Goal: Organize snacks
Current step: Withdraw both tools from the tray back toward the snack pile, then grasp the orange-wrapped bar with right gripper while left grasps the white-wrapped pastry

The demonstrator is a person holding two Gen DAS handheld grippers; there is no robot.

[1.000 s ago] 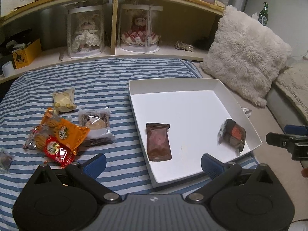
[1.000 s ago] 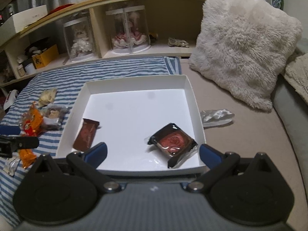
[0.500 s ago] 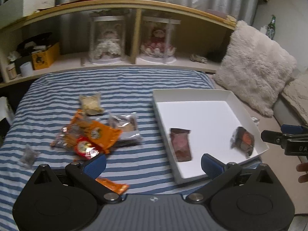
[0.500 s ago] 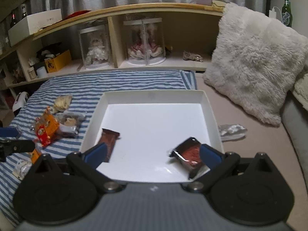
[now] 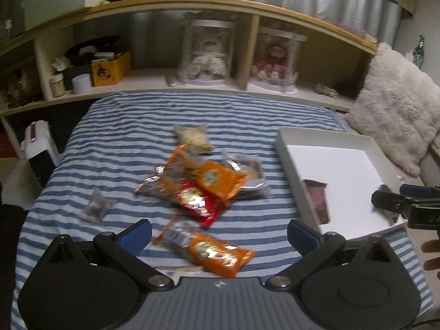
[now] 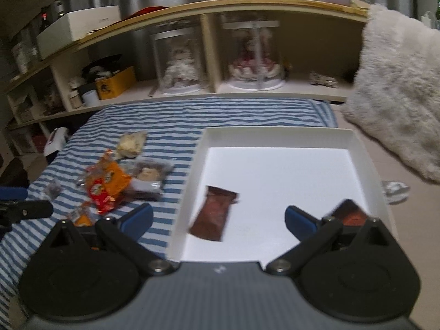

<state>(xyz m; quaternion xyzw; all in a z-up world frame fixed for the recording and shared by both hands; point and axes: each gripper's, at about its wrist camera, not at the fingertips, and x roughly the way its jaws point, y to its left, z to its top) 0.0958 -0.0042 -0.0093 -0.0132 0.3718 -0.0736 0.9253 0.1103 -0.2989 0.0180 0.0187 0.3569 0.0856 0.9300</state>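
Left gripper (image 5: 220,233) stands with fingers spread wide and nothing between them, low in the frame over a striped bedspread (image 5: 132,126). An orange snack packet (image 5: 217,253) lies directly between the blue finger pads; a red packet (image 5: 196,200) and a second orange packet (image 5: 217,177) overlap at frame centre, with a pale wrapped pastry (image 5: 194,137) above them and a small grey packet (image 5: 95,206) apart at left. Right gripper (image 6: 218,220) is likewise spread and empty, low in its frame over the near edge of a white tray (image 6: 277,132). Inside the tray lie a brown wrapped bar (image 6: 214,213) at lower left and a dark red-faced packet (image 6: 350,214) at lower right, partly hidden behind the right finger. A crumpled silver wrapper (image 6: 396,188) sits outside the tray at right. A fluffy cushion (image 6: 398,88) crowds the upper right. A shelf (image 6: 192,88) across the top holds two dolls in clear cases. Both views are motion-blurred.
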